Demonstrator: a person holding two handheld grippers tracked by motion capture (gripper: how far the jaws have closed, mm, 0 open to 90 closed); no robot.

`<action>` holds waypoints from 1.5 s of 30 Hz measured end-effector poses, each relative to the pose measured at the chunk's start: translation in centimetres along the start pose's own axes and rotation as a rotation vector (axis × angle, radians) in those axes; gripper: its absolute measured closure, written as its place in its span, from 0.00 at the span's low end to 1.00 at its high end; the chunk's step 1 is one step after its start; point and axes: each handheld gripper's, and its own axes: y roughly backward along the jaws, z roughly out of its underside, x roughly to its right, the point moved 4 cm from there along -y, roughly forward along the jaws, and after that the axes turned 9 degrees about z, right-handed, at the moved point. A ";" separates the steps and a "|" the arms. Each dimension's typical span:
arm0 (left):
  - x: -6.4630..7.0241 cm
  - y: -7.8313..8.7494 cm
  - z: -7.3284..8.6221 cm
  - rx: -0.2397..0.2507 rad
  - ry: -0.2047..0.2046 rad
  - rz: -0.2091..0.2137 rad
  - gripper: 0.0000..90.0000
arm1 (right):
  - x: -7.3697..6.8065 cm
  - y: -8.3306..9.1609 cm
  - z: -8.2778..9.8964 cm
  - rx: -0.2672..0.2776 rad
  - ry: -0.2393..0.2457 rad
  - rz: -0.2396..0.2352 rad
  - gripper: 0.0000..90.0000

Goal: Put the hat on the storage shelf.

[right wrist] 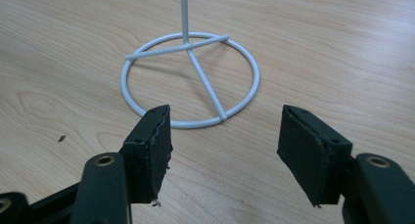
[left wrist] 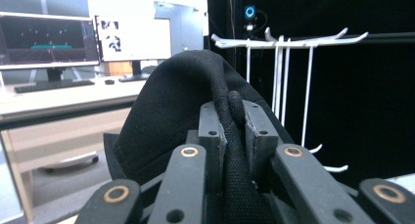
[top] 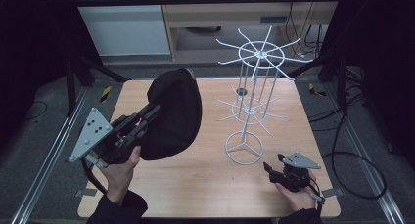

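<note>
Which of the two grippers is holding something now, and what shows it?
The left gripper: its fingers pinch the black cap. The right gripper is open and apart from the white rack.

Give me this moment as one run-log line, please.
left tool: shut on black cap, raised | right tool: open, by white wire rack base | table: wooden

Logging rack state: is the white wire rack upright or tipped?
Upright: the white wire rack stands on its ring base, flat on the table.
</note>
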 end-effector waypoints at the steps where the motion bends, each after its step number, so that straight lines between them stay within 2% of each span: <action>1: 0.1 -0.1 -0.3 0.008 0.001 0.004 0.89 | 0.0 0.0 0.0 0.001 0.001 0.001 0.41; 12: 0.5 -1.1 -3.4 0.119 0.014 0.033 0.89 | 0.0 0.0 0.0 0.002 0.001 0.000 0.41; 13: 0.6 -1.1 -3.6 0.118 0.022 0.039 0.89 | 0.0 0.0 0.0 0.002 0.002 0.000 0.41; 23: 1.5 -2.1 -5.7 0.170 0.009 0.064 0.89 | -0.1 0.0 0.0 -0.001 -0.002 -0.004 0.41; 33: 2.3 -4.7 -6.3 0.165 -0.005 0.092 0.88 | -0.1 0.0 0.0 0.000 0.003 -0.004 0.41; 45: 1.9 -7.4 -4.4 0.110 0.073 0.146 0.88 | -0.1 -0.1 0.0 -0.003 0.004 -0.008 0.41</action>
